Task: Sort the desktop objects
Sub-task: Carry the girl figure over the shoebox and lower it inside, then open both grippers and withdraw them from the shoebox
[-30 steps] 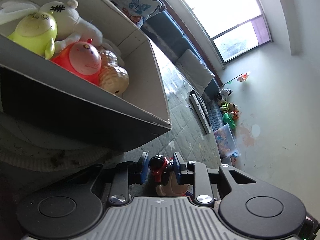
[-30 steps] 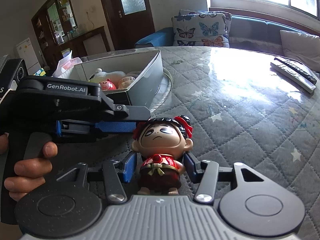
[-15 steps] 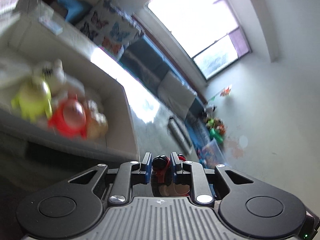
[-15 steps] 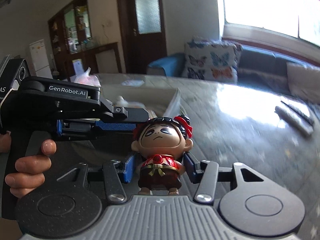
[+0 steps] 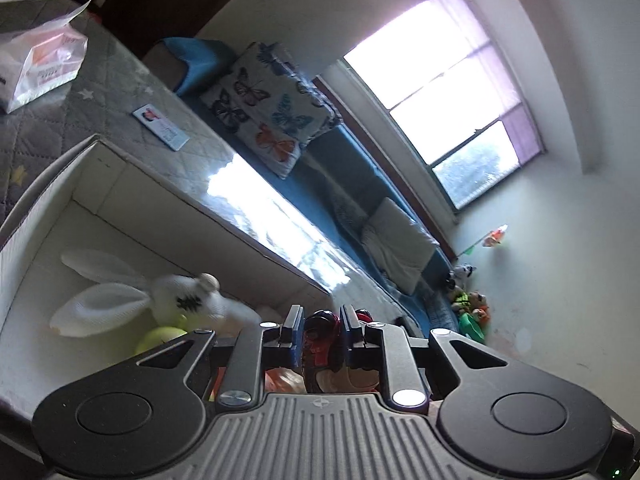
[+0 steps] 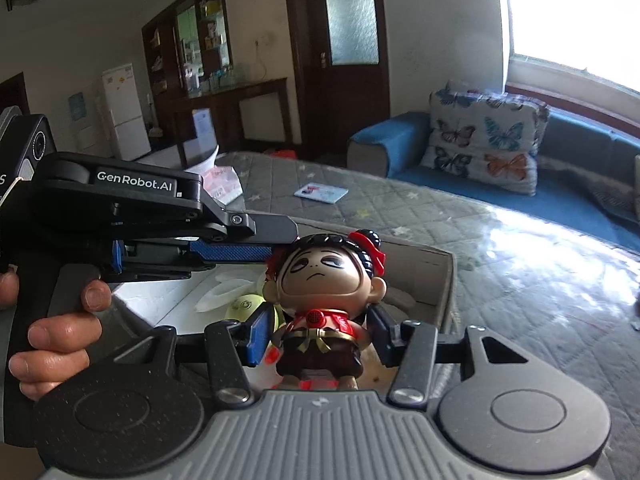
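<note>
1. Two tongs meet at one figurine [image 6: 320, 300], low centre of the right wrist view.
2. Left tongs [image 5: 320, 334]: closed tight on the head of the figurine [image 5: 320, 344], blue pads pressing both sides. In the right wrist view the left tongs [image 6: 276, 246] enter from the left edge, held by a hand [image 6: 56, 328], and touch the head at its hair.
3. Right tongs [image 6: 318, 338]: open wide, pads flanking the figurine body. Contact cannot be told; a gap shows on the right side.
4. Figurine: upright, raised over the box [image 6: 424, 276], face toward the right wrist camera.
5. Box [image 5: 160, 184]: white, open-topped, on the quilted surface [image 6: 500, 264]. It holds a white rabbit plush [image 5: 160, 300] and a yellow-green toy [image 5: 160, 338] beside it, lower left of the left wrist view.
6. Surface also carries a card [image 6: 320, 193] at centre and a plastic bag [image 5: 40, 60], upper left of the left wrist view.
</note>
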